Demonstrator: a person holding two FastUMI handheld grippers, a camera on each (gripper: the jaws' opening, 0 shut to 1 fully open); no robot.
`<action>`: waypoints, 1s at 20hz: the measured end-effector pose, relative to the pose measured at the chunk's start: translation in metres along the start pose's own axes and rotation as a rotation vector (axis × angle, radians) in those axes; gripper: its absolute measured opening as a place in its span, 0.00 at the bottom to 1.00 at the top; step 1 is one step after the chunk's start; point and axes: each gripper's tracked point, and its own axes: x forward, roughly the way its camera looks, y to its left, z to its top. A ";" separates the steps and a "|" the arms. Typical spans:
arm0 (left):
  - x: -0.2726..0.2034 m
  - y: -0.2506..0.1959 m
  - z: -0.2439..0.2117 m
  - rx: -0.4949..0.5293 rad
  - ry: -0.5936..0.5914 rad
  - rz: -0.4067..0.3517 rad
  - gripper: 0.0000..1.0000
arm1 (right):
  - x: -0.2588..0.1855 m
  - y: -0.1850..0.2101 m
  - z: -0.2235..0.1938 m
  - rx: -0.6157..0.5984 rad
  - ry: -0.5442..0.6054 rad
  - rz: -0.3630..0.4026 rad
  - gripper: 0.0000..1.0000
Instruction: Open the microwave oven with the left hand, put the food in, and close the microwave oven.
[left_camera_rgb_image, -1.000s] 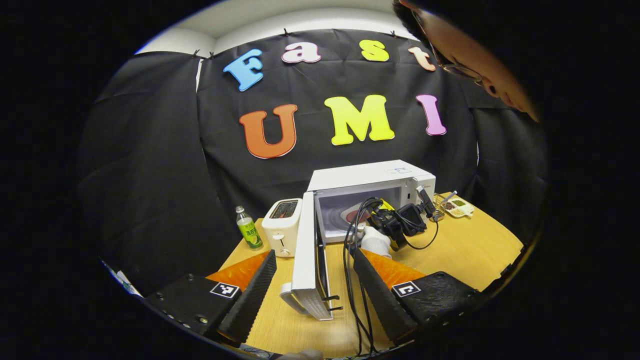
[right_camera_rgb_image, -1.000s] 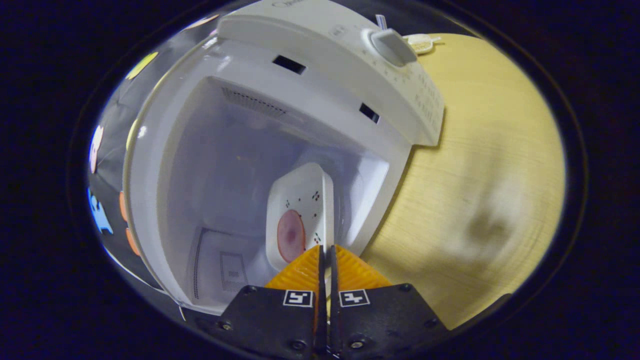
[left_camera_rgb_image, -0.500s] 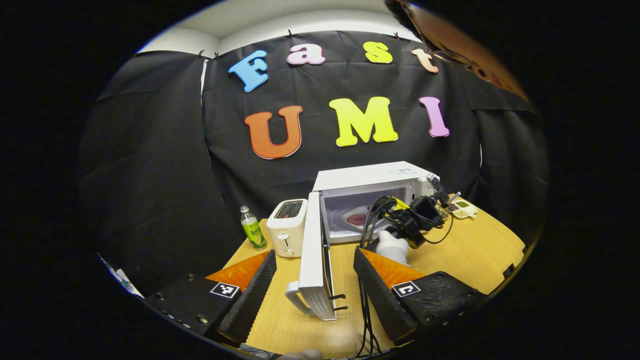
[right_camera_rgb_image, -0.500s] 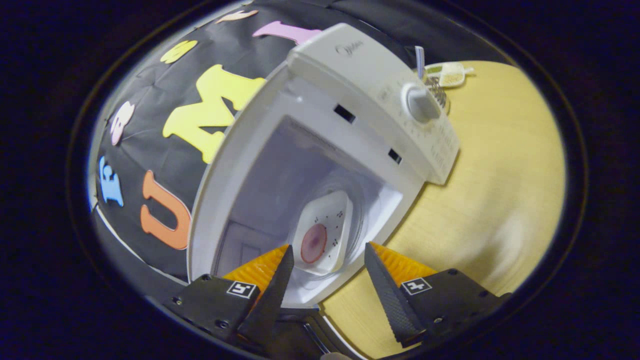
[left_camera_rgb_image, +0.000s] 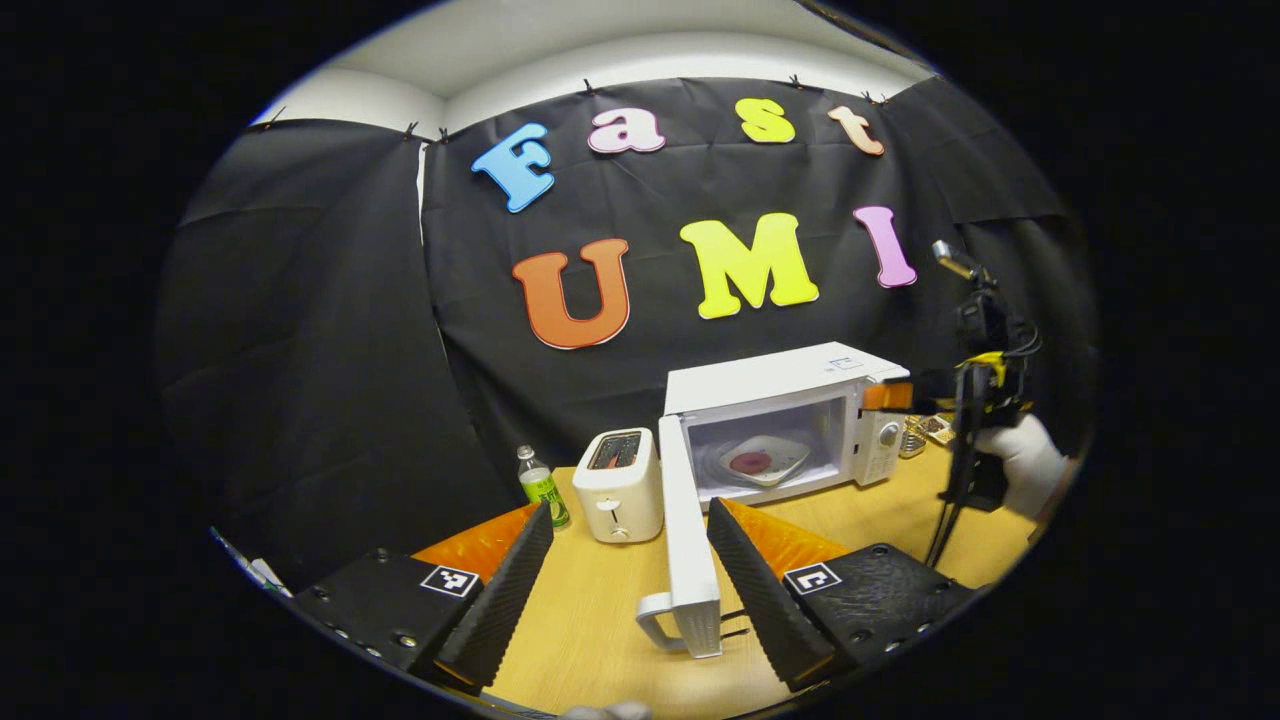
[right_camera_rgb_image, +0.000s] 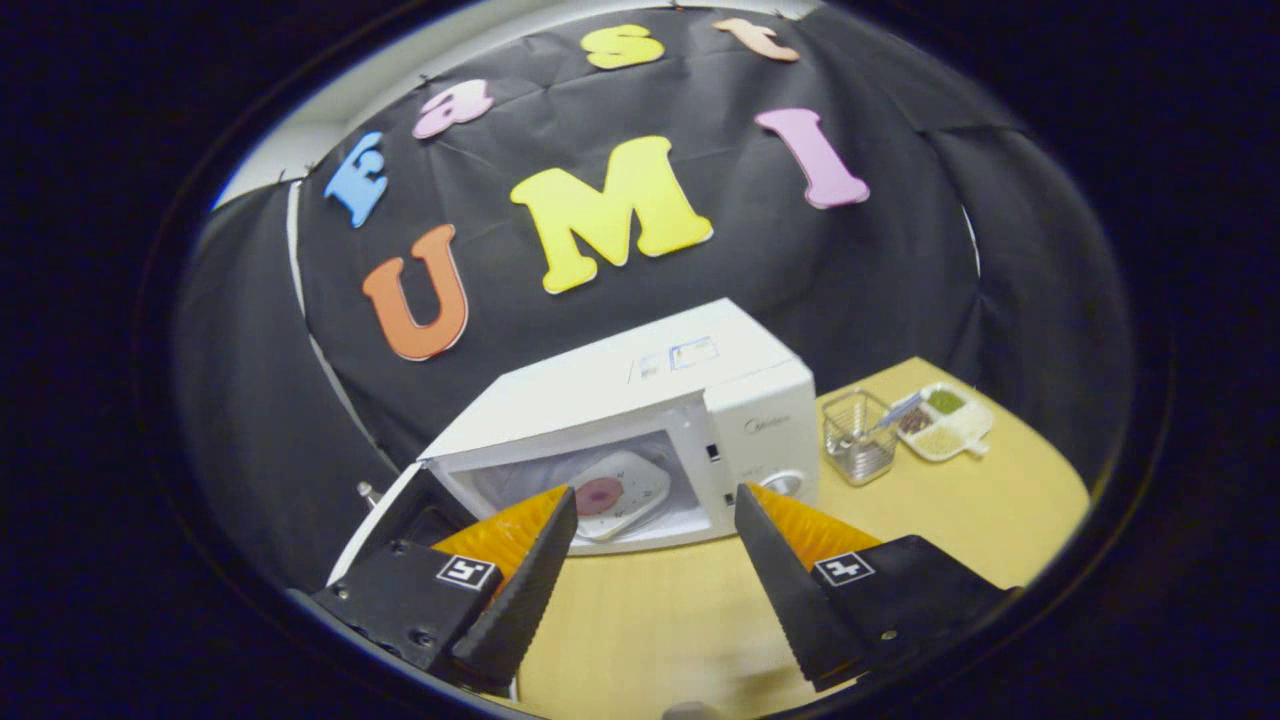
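With the food already set inside, the step in hand looks to be the close: the microwave (left_camera_rgb_image: 780, 420) stands on the wooden table (left_camera_rgb_image: 600, 620) with its door (left_camera_rgb_image: 685, 530) swung fully out toward the left gripper's camera, edge-on, handle at the near end.

Inside the cavity the white plate (left_camera_rgb_image: 765, 460) sits flat on the turntable, a pink round of food (left_camera_rgb_image: 750, 462) at its middle; in the right gripper view the plate (right_camera_rgb_image: 615, 492) shows the same way through the opening.

Left gripper (left_camera_rgb_image: 630, 560): fingers spread wide, holding nothing, the door's near edge standing between them but apart from both.

Right gripper (right_camera_rgb_image: 650, 545): likewise spread wide and empty, raised off to the microwave's right; in the left gripper view it is seen there, held by a gloved hand (left_camera_rgb_image: 1020, 455).

Judgement: next move falls to the left gripper, which needs to meet the door's outer face or handle and swing it round to the latch. Risk is the door glancing off a finger.
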 end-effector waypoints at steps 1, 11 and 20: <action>0.001 0.007 -0.002 0.003 0.001 0.012 0.95 | -0.018 -0.010 0.015 -0.037 -0.011 -0.008 1.00; 0.032 0.050 -0.107 -0.203 0.092 0.063 0.00 | -0.155 -0.071 0.111 -0.155 -0.074 -0.094 1.00; 0.060 0.016 -0.142 -0.174 0.109 -0.087 0.00 | -0.206 -0.057 0.148 -0.194 -0.185 -0.150 1.00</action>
